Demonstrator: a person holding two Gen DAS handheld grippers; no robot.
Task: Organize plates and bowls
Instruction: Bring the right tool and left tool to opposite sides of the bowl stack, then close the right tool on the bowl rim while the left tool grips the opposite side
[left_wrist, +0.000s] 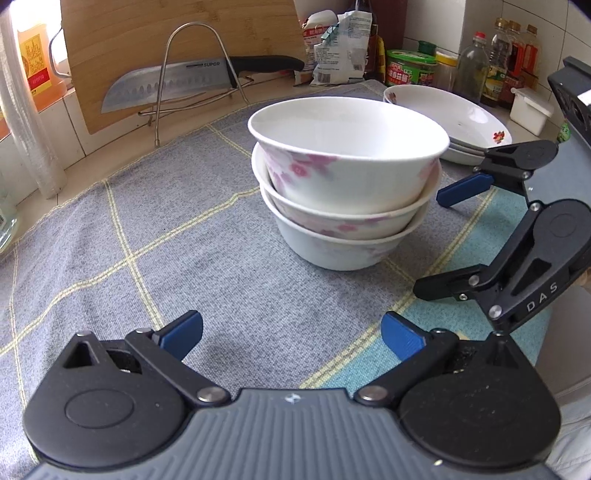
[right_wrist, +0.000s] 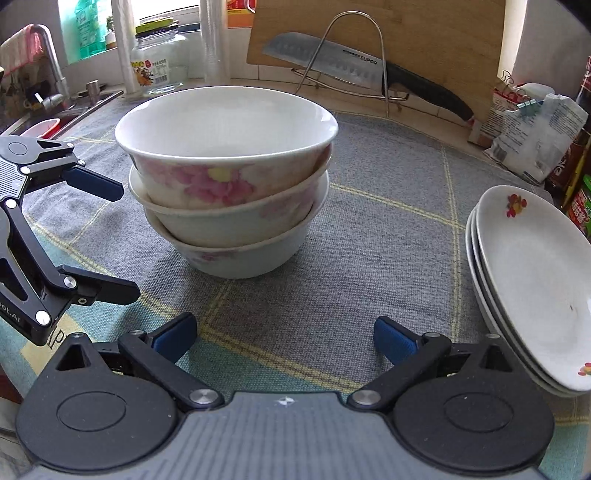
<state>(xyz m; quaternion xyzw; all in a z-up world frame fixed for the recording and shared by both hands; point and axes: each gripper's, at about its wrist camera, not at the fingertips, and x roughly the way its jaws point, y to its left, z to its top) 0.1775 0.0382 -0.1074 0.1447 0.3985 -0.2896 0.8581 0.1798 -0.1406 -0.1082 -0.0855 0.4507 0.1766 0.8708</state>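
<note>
Both the left gripper (left_wrist: 291, 334) and the right gripper (right_wrist: 284, 334) hang spread and empty just short of the three nested bowls (left_wrist: 345, 177) on the checked cloth (left_wrist: 147, 221), whose top bowl seems tilted, so a sideways nudge could topple it toward the stacked plates (right_wrist: 532, 288).

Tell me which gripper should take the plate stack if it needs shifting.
Right, probably. The plates lie just beside the open right gripper, while from the left gripper they sit behind the bowls, which block a straight approach.
</note>
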